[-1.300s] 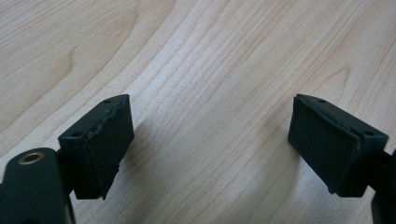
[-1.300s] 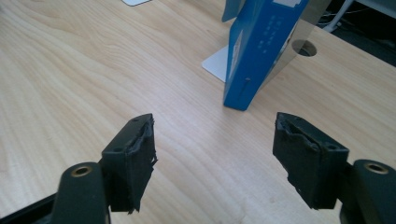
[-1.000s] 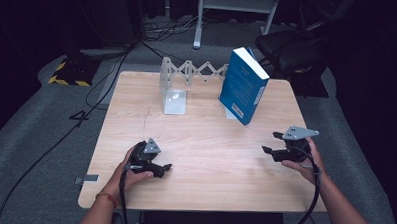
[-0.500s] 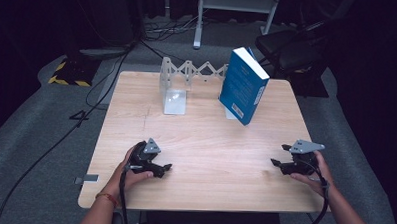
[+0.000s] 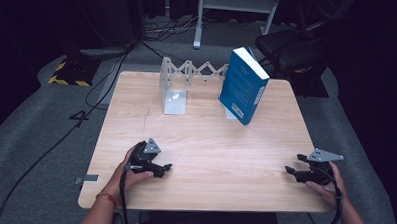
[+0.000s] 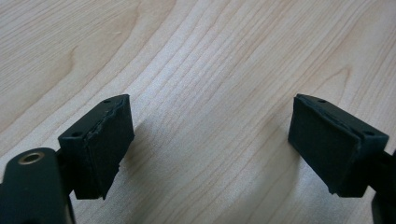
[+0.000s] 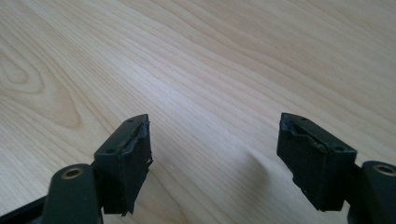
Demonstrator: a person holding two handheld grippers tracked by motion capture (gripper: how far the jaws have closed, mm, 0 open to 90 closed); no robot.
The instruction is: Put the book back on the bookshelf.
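Observation:
A blue book [image 5: 243,86] stands tilted at the back right of the wooden table [image 5: 210,137], leaning toward the right end of a folding metal book rack [image 5: 180,81]. My left gripper [image 5: 167,167] rests low on the near left of the table, pointing right, open with nothing between its pads [image 6: 105,149]. My right gripper [image 5: 290,169] sits low near the front right edge, pointing left, also open and empty. In the left gripper view the left gripper [image 6: 210,140] has bare wood past its jaws. In the right gripper view the right gripper [image 7: 212,158] has the same.
Between the two grippers lies bare wood. Grey carpet surrounds the table. Cables [image 5: 139,45] and a yellow-and-black striped block [image 5: 70,72] lie on the floor at the back left. A dark chair [image 5: 294,48] stands behind the back right corner.
My right hand has come down and toward the near right edge of the table, its gripper now close to the wood. The left hand and the book have not moved.

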